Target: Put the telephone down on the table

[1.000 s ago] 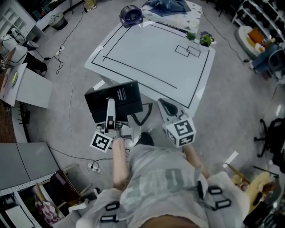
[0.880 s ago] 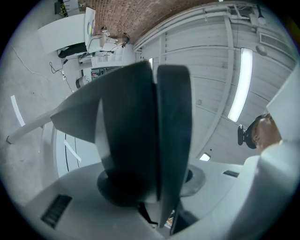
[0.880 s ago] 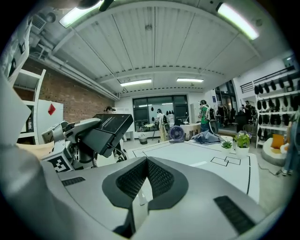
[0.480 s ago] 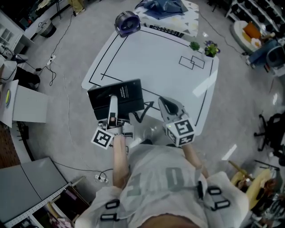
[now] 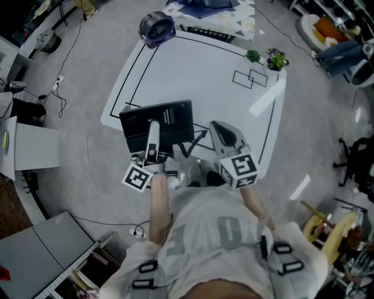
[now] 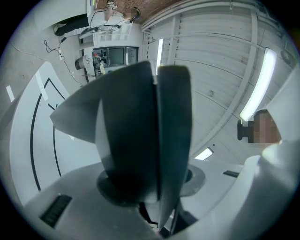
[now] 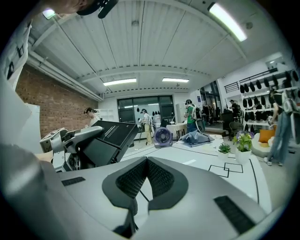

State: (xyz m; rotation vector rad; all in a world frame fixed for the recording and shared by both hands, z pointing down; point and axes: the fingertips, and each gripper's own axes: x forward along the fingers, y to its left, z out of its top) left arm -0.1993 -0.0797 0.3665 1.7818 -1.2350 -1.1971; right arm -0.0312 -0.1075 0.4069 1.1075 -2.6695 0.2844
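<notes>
The telephone [image 5: 166, 120] is a flat black box with a white label, and a black cord [image 5: 196, 140] trails from its near side. My left gripper [image 5: 153, 133] is shut on its near edge and holds it above the white table's [image 5: 198, 76] near-left corner. In the left gripper view the dark telephone [image 6: 131, 140] fills the space between the jaws of the left gripper [image 6: 157, 117]. My right gripper [image 5: 221, 129] is shut and empty, just right of the telephone over the table's near edge. From the right gripper [image 7: 145, 161] I see the telephone [image 7: 105, 140] at the left.
A purple fan [image 5: 156, 28] stands at the table's far left corner, with blue cloth [image 5: 210, 9] behind it. Two small potted plants [image 5: 277, 60] sit at the far right by a drawn rectangle [image 5: 250, 77]. Grey floor with cables surrounds the table.
Both grippers and the telephone have moved forward from in front of the table to over its near edge. Both grips look unchanged.
</notes>
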